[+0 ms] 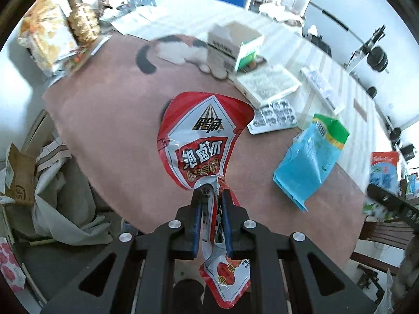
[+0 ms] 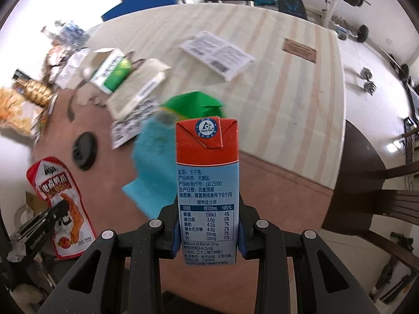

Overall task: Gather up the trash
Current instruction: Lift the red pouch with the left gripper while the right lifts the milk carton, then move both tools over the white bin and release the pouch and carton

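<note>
Striped table (image 2: pixel 288 83), white walls, dumbbells (image 2: pixel 369 85) on floor

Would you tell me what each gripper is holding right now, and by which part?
The left gripper pinches the red snack wrapper across its crumpled middle. The right gripper clamps the milk carton by its two narrow sides, low down.

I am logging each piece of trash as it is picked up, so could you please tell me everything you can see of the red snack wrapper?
The red snack wrapper is a flat, glossy, crinkled plastic pouch, red with silver-white panels, black characters and a food picture. It hangs clear of the brown mat, pinched near its middle by the left hand-held gripper, whose blue-padded fingers are shut on it. One end sticks out beyond the fingertips; the other trails back between the fingers. Nothing else touches it.
</note>
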`<state>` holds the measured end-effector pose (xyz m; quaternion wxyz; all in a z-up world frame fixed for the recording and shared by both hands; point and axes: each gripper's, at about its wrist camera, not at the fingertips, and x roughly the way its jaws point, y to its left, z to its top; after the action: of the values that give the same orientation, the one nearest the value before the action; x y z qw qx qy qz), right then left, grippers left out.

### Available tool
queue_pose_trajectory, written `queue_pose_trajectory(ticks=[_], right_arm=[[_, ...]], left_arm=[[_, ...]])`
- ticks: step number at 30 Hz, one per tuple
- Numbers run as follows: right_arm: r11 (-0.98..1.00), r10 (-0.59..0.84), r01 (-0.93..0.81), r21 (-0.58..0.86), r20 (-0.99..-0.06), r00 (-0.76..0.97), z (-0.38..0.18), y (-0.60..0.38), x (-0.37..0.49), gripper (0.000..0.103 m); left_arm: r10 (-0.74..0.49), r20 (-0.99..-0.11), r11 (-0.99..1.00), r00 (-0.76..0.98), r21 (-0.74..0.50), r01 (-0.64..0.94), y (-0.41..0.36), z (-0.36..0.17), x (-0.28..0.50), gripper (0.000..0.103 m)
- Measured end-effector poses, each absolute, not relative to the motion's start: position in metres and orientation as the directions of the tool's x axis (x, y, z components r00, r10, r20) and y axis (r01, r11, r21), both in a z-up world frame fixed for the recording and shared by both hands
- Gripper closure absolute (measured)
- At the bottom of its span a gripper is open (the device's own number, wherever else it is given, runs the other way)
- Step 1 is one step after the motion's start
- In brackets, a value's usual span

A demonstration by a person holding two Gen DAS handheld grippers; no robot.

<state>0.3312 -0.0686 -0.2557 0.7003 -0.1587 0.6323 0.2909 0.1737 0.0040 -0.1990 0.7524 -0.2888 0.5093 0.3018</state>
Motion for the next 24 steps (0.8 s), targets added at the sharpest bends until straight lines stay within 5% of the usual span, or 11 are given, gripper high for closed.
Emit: queue_pose_trajectory(ticks=[12,17,24], right_arm=[[0.626,0.241,-0.744,0.235,-0.965,-0.102,-0.264,0.0,0.148,0.069],[0.509,0.16,-0.826,0.241,-0.97,-0.185,-0.338,0.035,0.043,0.069],[0.392,0.002,-0.899,0.196,-0.977,-0.213,-0.5,0.075,-0.051,0.069]], left_arm=[[0.191,-0.932,0.515,0.307,-0.171,-0.84,0.071,-0.224,-0.032,0.092],[0.128,-0.971,0.4,0.201,-0.135,-0.907,0.105,-0.32,-0.104,0.092],[-0.063,-0.99,0.248,0.124,-0.136,-0.959,0.138,-0.528,-0.157,0.092]])
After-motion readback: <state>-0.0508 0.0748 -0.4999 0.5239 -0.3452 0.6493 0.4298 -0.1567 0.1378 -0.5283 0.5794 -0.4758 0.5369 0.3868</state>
